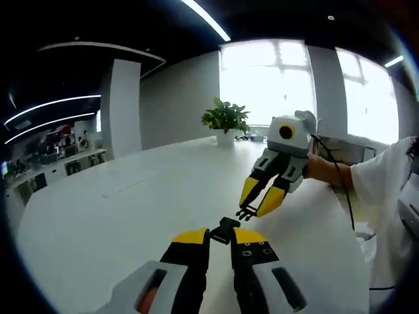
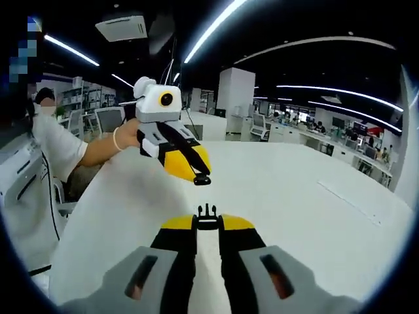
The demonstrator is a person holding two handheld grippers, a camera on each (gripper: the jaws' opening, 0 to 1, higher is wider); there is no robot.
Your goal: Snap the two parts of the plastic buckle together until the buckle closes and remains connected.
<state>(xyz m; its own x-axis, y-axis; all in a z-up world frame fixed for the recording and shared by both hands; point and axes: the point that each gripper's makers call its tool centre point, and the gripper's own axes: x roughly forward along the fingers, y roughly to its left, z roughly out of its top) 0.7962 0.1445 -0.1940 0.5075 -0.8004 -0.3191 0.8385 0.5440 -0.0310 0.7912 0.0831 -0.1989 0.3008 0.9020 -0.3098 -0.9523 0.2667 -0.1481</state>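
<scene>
My left gripper [image 1: 222,238] is shut on the black socket half of the buckle [image 1: 226,229], which sticks out above its yellow tips. My right gripper [image 1: 253,208] comes in from the right, shut on the black pronged half [image 1: 245,212]. The prongs point at the socket and a small gap separates them. In the right gripper view, my right gripper [image 2: 207,225] holds the pronged half [image 2: 207,213] upright. Beyond it, my left gripper [image 2: 198,173] holds the socket half [image 2: 202,179], apart from the prongs. Both halves hang above the white table [image 1: 118,216].
A potted plant [image 1: 226,118] stands at the table's far edge by the bright windows. A person's white sleeve [image 1: 386,196] and hand sit at the right. Office desks and chairs [image 2: 308,134] lie beyond the table [image 2: 314,216].
</scene>
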